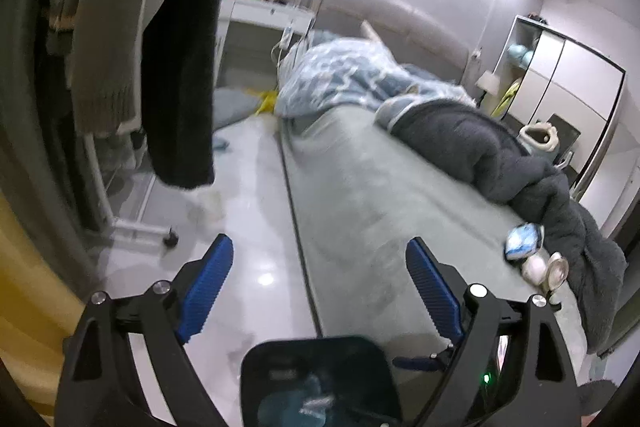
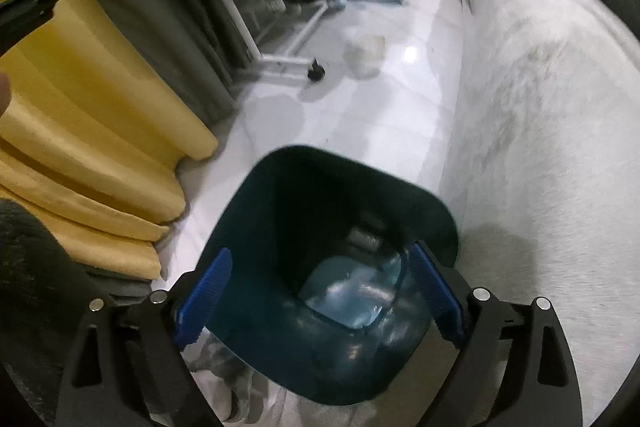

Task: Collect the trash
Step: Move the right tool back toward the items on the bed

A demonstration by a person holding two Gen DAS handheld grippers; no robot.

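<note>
A dark blue trash bin (image 2: 320, 259) stands on the floor beside the bed, with a crushed clear plastic bottle (image 2: 356, 291) inside. My right gripper (image 2: 320, 291) is open and empty, directly above the bin's mouth. My left gripper (image 1: 320, 267) is open and empty, above the bin's rim (image 1: 316, 351) and facing along the bed edge. On the bed at the right lie a blue-white crumpled wrapper (image 1: 522, 241) and a white cup with a shiny lid (image 1: 546, 267). A pale crumpled item (image 2: 366, 55) lies on the floor.
A grey bed (image 1: 380, 195) carries a dark fleece blanket (image 1: 500, 155) and a blue quilt (image 1: 340, 75). A clothes rack on wheels (image 2: 288, 59) with hanging clothes stands at the left. Yellow curtains (image 2: 88, 107) pool on the floor.
</note>
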